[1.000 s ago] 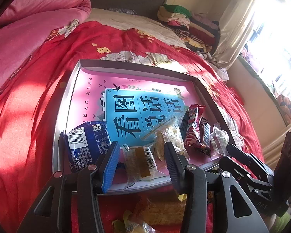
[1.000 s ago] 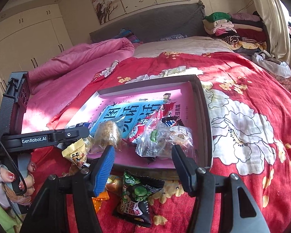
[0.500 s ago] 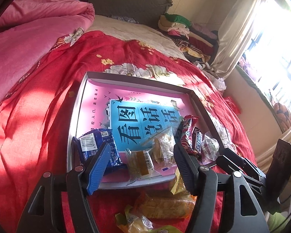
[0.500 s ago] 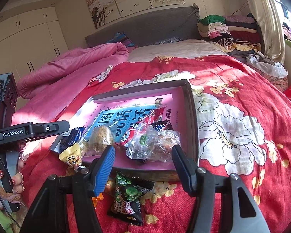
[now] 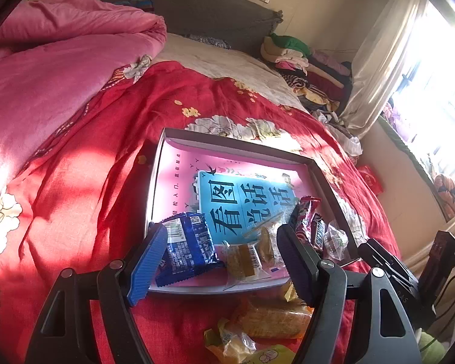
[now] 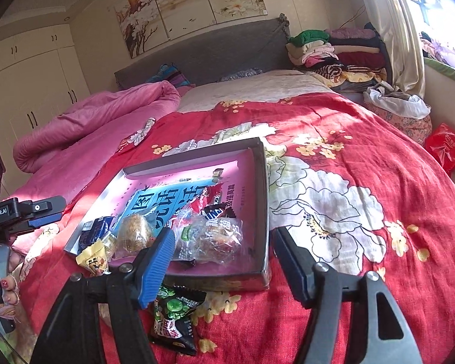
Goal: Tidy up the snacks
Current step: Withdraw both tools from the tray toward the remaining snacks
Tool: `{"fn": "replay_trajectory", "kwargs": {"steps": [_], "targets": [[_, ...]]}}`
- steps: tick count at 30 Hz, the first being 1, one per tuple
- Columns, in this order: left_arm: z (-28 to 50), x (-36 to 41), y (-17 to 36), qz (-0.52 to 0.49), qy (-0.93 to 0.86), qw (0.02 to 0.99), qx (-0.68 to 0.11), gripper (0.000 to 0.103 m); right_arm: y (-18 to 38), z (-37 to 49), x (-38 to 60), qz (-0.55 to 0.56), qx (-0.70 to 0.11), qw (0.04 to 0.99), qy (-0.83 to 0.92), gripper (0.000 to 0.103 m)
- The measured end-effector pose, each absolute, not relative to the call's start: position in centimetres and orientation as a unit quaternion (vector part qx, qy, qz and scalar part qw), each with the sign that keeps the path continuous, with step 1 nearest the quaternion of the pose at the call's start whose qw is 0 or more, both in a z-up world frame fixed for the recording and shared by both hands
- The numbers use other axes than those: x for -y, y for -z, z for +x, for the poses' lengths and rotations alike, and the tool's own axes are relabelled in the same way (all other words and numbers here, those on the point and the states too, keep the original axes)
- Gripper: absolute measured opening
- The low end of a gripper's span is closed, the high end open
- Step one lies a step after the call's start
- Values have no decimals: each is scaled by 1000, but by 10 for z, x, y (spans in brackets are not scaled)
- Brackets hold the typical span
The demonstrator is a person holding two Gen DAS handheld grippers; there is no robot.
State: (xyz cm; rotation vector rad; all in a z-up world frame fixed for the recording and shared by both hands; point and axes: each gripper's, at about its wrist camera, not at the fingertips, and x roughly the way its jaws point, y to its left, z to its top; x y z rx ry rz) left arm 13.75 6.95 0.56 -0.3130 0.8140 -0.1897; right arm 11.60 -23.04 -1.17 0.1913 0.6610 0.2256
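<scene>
With both grippers' jaws having just been opening and empty, the green-black packet lies on the bedspread outside the tray, long axis toward the camera, just beneath the right gripper, the nearer one.

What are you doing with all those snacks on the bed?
A person is tidying snacks into a shallow grey box with a pink printed bottom on the red flowered bedspread. The left gripper and the right gripper both hang over the box's near edge with their jaws just opened and nothing in them. A blue wrapped biscuit packet and clear-wrapped cakes already lie inside. A black and green snack bag and an orange wrapped cake are still outside on the bedspread.
</scene>
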Motion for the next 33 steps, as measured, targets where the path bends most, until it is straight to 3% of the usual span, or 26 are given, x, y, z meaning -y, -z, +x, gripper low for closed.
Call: {"fn": "replay_trajectory", "kwargs": {"steps": [33], "targets": [[97,-68,15,-133,68,883,-446,79,7,89,194,47,-338,927,-157,77]]}}
